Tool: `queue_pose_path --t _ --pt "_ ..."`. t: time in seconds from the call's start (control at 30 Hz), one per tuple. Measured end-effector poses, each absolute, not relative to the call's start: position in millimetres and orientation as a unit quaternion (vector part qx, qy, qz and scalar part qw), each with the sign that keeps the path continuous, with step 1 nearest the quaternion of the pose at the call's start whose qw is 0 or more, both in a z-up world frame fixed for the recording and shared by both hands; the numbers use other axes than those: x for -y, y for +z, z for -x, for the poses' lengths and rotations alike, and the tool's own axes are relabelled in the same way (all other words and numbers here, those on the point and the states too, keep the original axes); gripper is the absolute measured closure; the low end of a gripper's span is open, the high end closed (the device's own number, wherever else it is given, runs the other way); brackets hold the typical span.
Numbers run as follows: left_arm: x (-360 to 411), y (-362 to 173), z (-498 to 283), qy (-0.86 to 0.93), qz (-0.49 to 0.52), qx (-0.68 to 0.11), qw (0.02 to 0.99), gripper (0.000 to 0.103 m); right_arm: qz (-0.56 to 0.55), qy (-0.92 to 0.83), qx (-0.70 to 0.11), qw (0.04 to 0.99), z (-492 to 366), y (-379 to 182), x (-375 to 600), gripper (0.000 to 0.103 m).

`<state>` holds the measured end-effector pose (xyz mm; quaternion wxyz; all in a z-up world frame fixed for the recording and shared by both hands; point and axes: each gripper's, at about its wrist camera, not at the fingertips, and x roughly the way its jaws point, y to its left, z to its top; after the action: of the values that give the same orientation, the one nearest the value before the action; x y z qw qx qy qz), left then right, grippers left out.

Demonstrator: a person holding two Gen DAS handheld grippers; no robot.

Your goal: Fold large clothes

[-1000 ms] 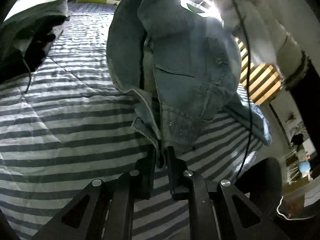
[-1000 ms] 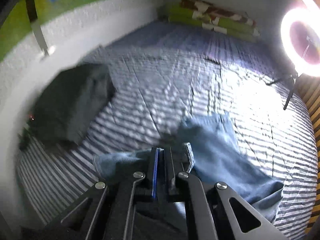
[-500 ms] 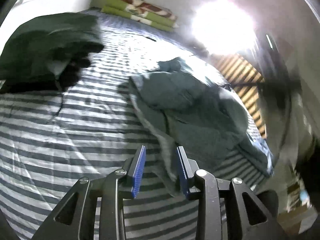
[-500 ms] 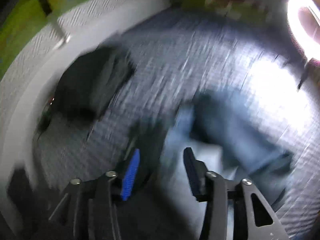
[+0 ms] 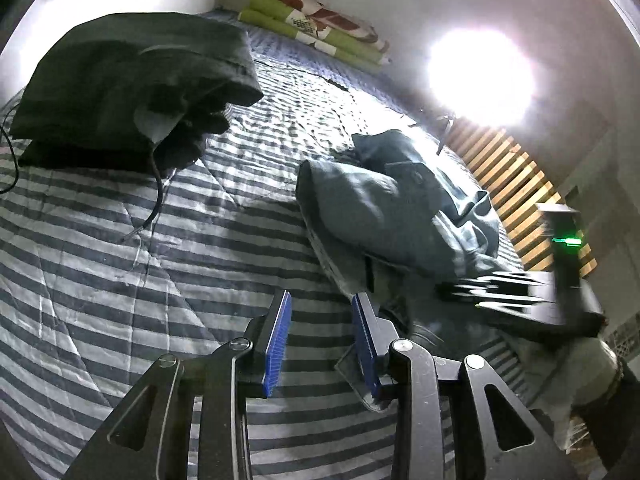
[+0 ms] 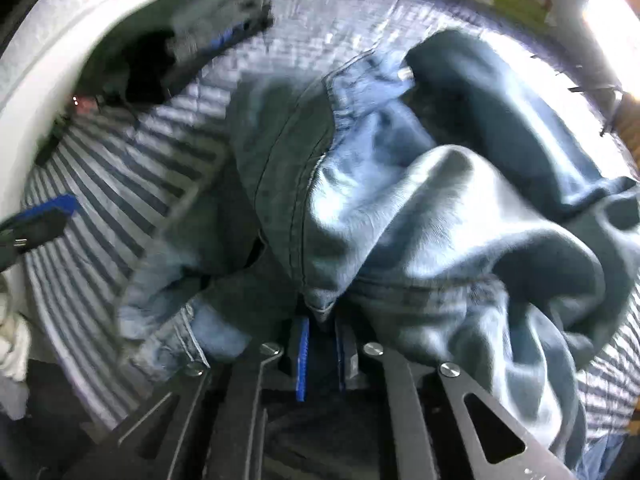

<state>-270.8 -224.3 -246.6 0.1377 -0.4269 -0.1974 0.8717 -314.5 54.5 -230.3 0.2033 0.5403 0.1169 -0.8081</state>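
A blue denim jacket (image 5: 400, 208) lies crumpled on the grey striped bed cover (image 5: 120, 280). My left gripper (image 5: 320, 340) is open just left of the jacket's near edge, with only striped cover between its blue pads. In the right wrist view the denim jacket (image 6: 400, 200) fills most of the frame, bunched in thick folds. My right gripper (image 6: 322, 352) is shut on a hem corner of it at the bottom centre. The right gripper (image 5: 520, 296) also shows blurred at the left wrist view's right side. One of the left gripper's fingers (image 6: 44, 220) shows at the far left.
A pile of dark folded clothes (image 5: 120, 88) with a trailing cord (image 5: 156, 200) sits at the bed's far left. Folded green floral quilts (image 5: 320, 20) lie against the back wall. A bright ring light (image 5: 480, 76) and a wooden slatted frame (image 5: 520, 200) stand at the right.
The jacket hung from both shut grippers a second ago; both let go and it dropped onto the bed. The left gripper stays open; the right has shut again on a hem.
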Motion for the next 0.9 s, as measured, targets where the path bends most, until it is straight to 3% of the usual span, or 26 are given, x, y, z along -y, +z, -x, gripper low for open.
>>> queue_pose_path --t 0.2,0.33,0.37,0.43,0.47,0.5,0.6,0.67,0.73,0.9 --pt "230 -241 267 0.876 0.416 0.200 0.139 0.069 -0.494 -0.832 -0.029 0.251 247 -163 -82 0.096" --pt "236 -241 267 0.873 0.413 0.218 0.139 0.069 -0.511 -0.804 -0.029 0.303 197 -171 -67 0.096" --pt "236 -241 268 0.871 0.414 0.225 0.143 0.065 -0.524 -0.790 -0.035 0.315 186 -181 -62 0.095" --pt "230 -244 270 0.863 0.419 0.232 0.160 0.043 -0.560 -0.753 -0.057 0.341 166 -207 -47 0.091" --pt "225 -246 271 0.860 0.422 0.232 0.166 0.028 -0.574 -0.739 -0.079 0.343 158 -217 -42 0.090" --pt "219 -248 272 0.860 0.425 0.228 0.166 0.021 -0.573 -0.741 -0.094 0.338 154 -221 -42 0.090" --pt "202 -256 281 0.861 0.436 0.203 0.167 0.020 -0.556 -0.756 -0.070 0.338 158 -200 -66 0.088" --pt "195 -268 295 0.855 0.451 0.204 0.154 0.020 -0.539 -0.773 -0.034 0.332 174 -174 -92 0.077" --pt "193 -278 308 0.850 0.462 0.210 0.139 0.020 -0.513 -0.807 -0.018 0.293 201 -146 -121 0.056" --pt "179 -299 340 0.839 0.476 0.224 0.139 0.021 -0.469 -0.873 -0.011 0.137 317 -103 -202 0.046"
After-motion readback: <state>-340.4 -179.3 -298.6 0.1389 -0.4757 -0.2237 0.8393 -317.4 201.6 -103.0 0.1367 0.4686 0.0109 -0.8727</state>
